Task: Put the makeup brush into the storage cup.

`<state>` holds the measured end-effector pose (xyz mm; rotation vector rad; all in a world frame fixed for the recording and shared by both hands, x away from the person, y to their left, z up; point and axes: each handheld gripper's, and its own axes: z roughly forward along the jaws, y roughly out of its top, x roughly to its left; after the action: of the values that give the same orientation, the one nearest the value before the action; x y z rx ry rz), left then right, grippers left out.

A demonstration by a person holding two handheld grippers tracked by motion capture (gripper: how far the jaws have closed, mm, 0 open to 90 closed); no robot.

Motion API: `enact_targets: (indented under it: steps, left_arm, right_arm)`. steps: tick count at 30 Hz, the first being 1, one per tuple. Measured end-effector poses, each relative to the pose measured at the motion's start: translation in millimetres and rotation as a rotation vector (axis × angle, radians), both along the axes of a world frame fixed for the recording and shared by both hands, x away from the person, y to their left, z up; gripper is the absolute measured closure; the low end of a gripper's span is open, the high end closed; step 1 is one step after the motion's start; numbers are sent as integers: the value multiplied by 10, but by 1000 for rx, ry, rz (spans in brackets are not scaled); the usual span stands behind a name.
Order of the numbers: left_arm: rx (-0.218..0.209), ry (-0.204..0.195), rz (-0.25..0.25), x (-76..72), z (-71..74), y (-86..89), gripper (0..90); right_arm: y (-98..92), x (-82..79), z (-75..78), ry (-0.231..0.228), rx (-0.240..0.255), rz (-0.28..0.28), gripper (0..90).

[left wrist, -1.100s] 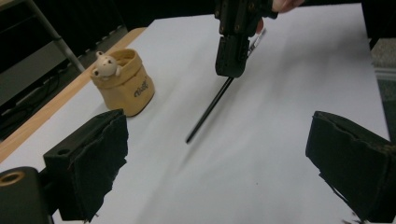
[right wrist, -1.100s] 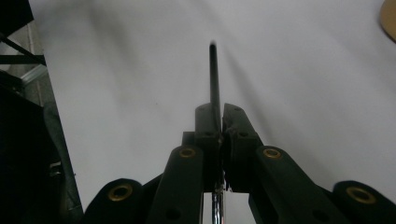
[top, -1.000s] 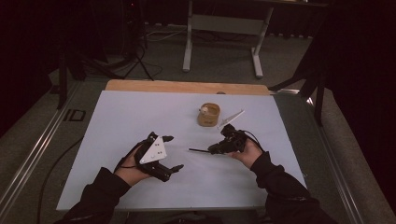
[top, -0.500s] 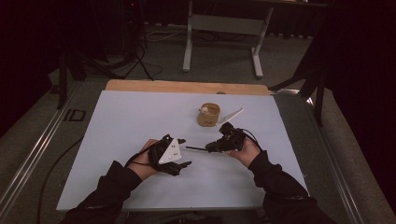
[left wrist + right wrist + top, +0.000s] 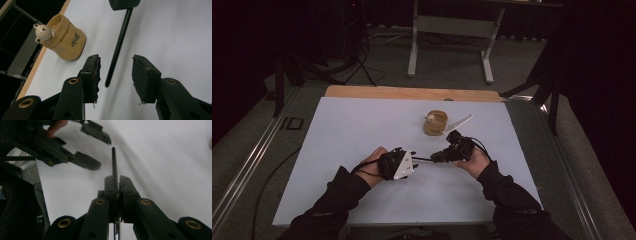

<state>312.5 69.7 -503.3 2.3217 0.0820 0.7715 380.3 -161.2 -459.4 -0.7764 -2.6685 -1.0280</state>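
Now, the scene by parts:

Right gripper: the right gripper (image 5: 439,157) sits right of centre in the high view, its jaws pinched tight on a thin black rod (image 5: 114,165); in the right gripper view the rod runs up from between the closed jaws toward the upper middle of the frame.

Rod: in the high view the thin black rod (image 5: 424,159) lies level, bridging the gap between the two grippers just below the middle of the frame. In the left gripper view the rod (image 5: 118,47) slants down from a dark knob at the top centre, its free tip ending between the two black pads.

Left gripper: the left gripper (image 5: 413,161) is left of centre in the high view. Its jaws have just been closing and stand at a middling gap; the rod's tip is between them, and neither pad (image 5: 145,77) touches it.

Holder: a tan cloth pot (image 5: 67,41) with a small bear figure on its rim stands at the upper left of the left gripper view, apart from the rod; in the high view the pot (image 5: 435,122) is above the right gripper.

Table: the white sheet (image 5: 352,130) covers the tabletop.
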Motion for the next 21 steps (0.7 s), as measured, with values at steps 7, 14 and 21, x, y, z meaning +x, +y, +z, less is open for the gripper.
enact_targets:
  steps: [7,14,21]
  left_arm:
    - [55,-57,-7,35,-55,-96,666]
    - [89,-70,-28,43,-92,-172,775]
    - [185,-83,-50,49,-72,-184,858]
  right_arm:
    - [20,-3,1,2,-3,7,857]
    - [23,9,0,4,-5,5,857]
    - [30,29,-27,14,-7,2,857]
